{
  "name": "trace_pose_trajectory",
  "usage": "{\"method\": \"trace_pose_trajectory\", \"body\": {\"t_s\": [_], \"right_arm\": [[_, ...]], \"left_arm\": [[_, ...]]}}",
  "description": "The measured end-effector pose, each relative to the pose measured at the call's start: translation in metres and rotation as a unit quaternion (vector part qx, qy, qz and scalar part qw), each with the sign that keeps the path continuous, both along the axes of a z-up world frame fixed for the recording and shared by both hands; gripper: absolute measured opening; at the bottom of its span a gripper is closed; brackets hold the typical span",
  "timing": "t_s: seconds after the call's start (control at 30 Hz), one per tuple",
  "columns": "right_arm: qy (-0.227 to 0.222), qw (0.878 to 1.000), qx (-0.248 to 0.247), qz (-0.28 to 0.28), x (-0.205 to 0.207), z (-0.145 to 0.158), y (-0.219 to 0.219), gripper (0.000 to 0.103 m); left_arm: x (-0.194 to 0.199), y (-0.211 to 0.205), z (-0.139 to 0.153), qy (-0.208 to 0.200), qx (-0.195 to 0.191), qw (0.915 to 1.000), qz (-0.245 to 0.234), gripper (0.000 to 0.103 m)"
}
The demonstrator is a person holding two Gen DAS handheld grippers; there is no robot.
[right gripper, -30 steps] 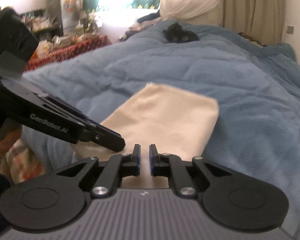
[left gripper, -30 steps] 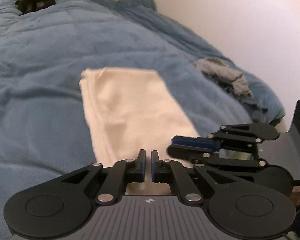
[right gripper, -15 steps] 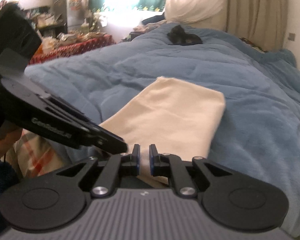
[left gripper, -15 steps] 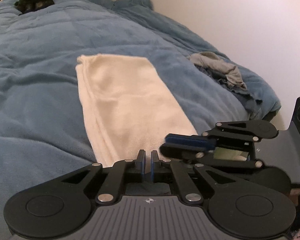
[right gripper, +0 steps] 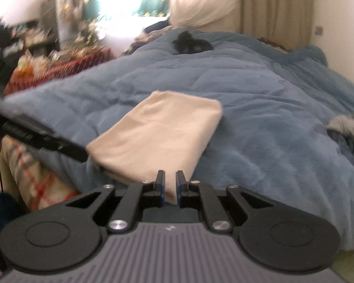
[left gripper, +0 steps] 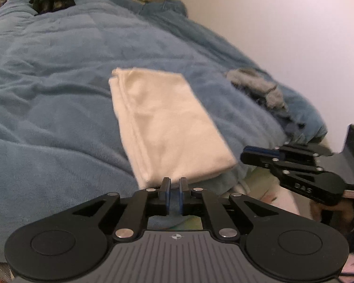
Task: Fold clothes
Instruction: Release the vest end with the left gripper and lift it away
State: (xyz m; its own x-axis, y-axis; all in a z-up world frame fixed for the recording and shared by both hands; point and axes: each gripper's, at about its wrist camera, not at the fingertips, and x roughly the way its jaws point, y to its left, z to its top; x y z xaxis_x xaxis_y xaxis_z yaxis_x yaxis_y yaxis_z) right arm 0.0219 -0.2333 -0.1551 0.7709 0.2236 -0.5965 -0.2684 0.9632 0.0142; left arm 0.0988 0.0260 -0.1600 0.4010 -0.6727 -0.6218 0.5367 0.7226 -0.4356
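Matt cream cloth lies on a plush, fuzzy blue blanket; matt black plastic tongs

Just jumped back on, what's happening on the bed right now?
A person is folding clothes with a claw in each hand. A cream cloth lies folded in a neat rectangle on the blue blanket. The left claw is just opening at the cloth's near edge, nothing visibly between its fingers; the right claw is shut and empty. A grey garment waits crumpled to the side.

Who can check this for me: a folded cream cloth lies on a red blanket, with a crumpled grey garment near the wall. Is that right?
Not quite. The blanket is blue, not red, as the left wrist view shows. The folded cream cloth does lie on it, and the crumpled grey garment sits near the wall.
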Motion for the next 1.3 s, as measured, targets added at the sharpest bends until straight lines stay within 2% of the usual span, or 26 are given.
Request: {"method": "trace_pose_trajectory", "body": {"t_s": [0.07, 0.17, 0.23, 0.27, 0.3, 0.37, 0.53, 0.63, 0.8, 0.93, 1.13, 1.3], "right_arm": [[-0.006, 1.000, 0.007, -0.001, 0.006, 0.003, -0.001, 0.010], [-0.010, 1.000, -0.011, 0.020, 0.019, -0.002, 0.014, 0.010], [-0.006, 0.999, -0.025, 0.030, 0.030, -0.010, 0.025, 0.009], [-0.001, 0.999, -0.035, 0.031, 0.035, -0.016, 0.029, 0.009], [0.004, 0.999, -0.044, 0.032, 0.037, -0.021, 0.032, 0.009], [0.013, 0.998, -0.049, 0.031, 0.035, -0.029, 0.033, 0.009], [0.040, 0.998, -0.031, 0.022, 0.020, -0.031, 0.018, 0.009], [0.030, 0.999, -0.015, 0.016, 0.021, -0.018, 0.012, 0.009], [0.003, 1.000, -0.026, 0.004, 0.064, -0.006, 0.015, 0.009], [0.016, 0.999, -0.034, -0.010, 0.100, -0.018, 0.010, 0.009], [0.054, 0.998, 0.000, -0.023, 0.064, -0.025, -0.003, 0.011], [0.036, 0.999, -0.013, -0.016, 0.066, -0.013, 0.003, 0.010]], "left_arm": [[0.004, -0.002, 0.007, -0.013, -0.011, 0.9998, 0.005, 0.016], [0.018, -0.016, 0.005, -0.026, -0.006, 0.9996, 0.004, 0.016], [0.031, -0.026, -0.004, -0.019, 0.005, 0.9998, 0.009, 0.016], [0.036, -0.028, -0.010, -0.013, 0.009, 0.9998, 0.012, 0.016], [0.039, -0.027, -0.015, -0.008, 0.015, 0.9998, 0.014, 0.010], [0.042, -0.024, -0.023, 0.003, 0.020, 0.9997, 0.016, 0.005], [0.035, -0.010, -0.021, 0.012, 0.012, 0.9997, 0.015, 0.003], [0.035, -0.010, -0.010, 0.004, 0.004, 0.9998, 0.019, 0.004], [0.050, -0.035, -0.001, -0.009, 0.006, 0.9999, 0.005, 0.004], [0.064, -0.045, -0.010, 0.001, 0.024, 0.9997, 0.003, 0.004], [0.064, -0.033, -0.016, 0.029, 0.010, 0.9995, 0.006, 0.004], [0.068, -0.033, -0.014, 0.038, 0.003, 0.9993, 0.003, 0.004]]}}
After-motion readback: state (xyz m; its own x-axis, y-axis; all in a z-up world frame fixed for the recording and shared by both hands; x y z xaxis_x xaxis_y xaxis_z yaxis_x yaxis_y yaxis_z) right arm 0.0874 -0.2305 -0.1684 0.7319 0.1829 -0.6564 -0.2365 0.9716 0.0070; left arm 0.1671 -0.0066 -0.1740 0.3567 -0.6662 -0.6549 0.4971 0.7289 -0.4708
